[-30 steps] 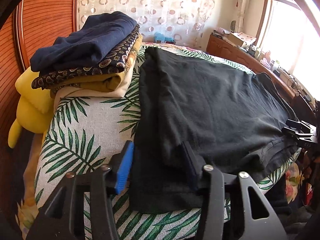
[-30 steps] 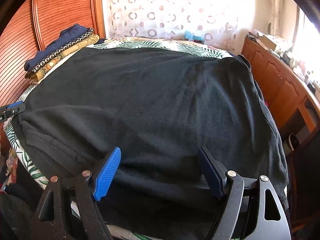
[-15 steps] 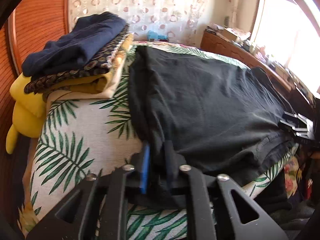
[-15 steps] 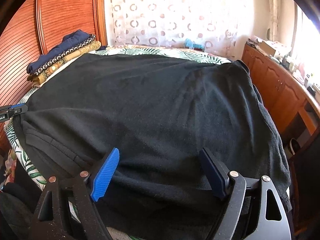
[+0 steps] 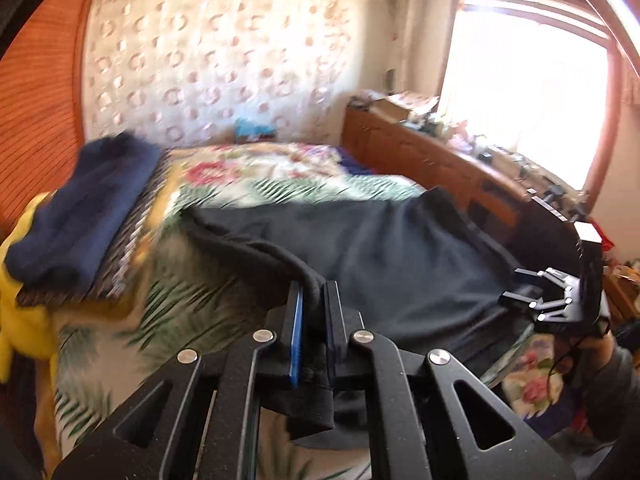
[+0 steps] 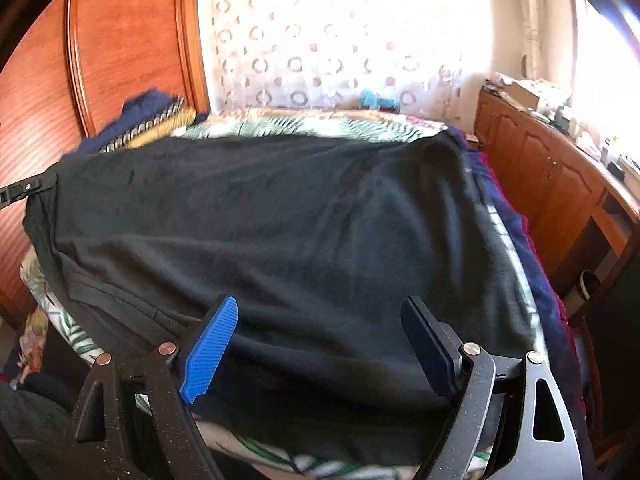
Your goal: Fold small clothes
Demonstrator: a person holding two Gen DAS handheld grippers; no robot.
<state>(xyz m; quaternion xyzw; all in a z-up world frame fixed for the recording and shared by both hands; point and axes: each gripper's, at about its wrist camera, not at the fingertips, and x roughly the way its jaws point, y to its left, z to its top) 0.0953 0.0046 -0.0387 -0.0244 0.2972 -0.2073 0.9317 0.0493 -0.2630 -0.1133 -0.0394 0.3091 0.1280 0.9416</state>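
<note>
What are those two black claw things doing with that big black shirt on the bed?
A person is folding clothes with a gripper in each hand. The left gripper is shut on one edge of the black garment and holds it up off the bed. The right gripper is open, its fingers over the near edge, gripping nothing yet. A pile of folded clothes sits at the bed's far left corner.

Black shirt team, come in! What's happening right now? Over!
Left gripper shut on black shirt edge, lifted off the bed. Right gripper open over the shirt, gripping nothing. Folded clothes stack sits clear at the side.
</note>
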